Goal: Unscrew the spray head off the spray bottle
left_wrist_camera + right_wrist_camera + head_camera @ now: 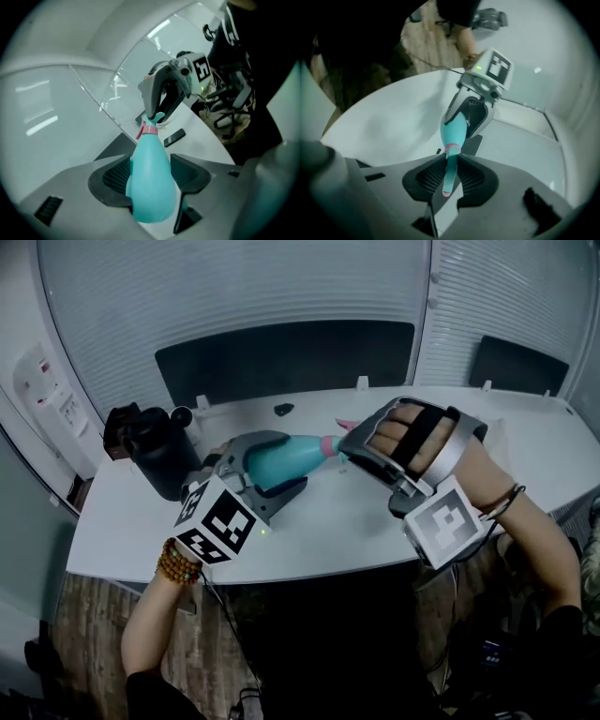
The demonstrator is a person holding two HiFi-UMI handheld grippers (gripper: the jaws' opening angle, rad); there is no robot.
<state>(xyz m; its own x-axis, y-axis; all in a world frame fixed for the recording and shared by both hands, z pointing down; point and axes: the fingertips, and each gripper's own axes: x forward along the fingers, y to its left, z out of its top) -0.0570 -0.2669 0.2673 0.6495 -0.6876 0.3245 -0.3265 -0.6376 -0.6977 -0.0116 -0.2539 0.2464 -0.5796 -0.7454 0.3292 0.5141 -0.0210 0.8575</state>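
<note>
Two grippers share one item: the spray bottle (286, 457) appears held clear of the surface (328, 531), lying roughly level in the head view, base toward 9 o'clock and neck toward 3 o'clock. On the left gripper (246, 470), the fingers (112, 176) are clenched on the wide teal body, one pad on each flank. On the right gripper (354, 448), the fingers (424, 177) are clamped on the narrow spray head (449, 171), just beyond the pink collar (149, 129), which sits against the neck with no gap visible. Finding: head not yet off; the step in hand appears to be a grip taken for a loosening turn. The next move, in my judgement, calls for rolling the right gripper about the bottle's long axis while the left keeps the body from turning, both held in line so the slim head neither slips from the pads nor bends. A black flask (159, 456) stands on the surface at 9 o'clock of the bottle, near the left gripper.
</note>
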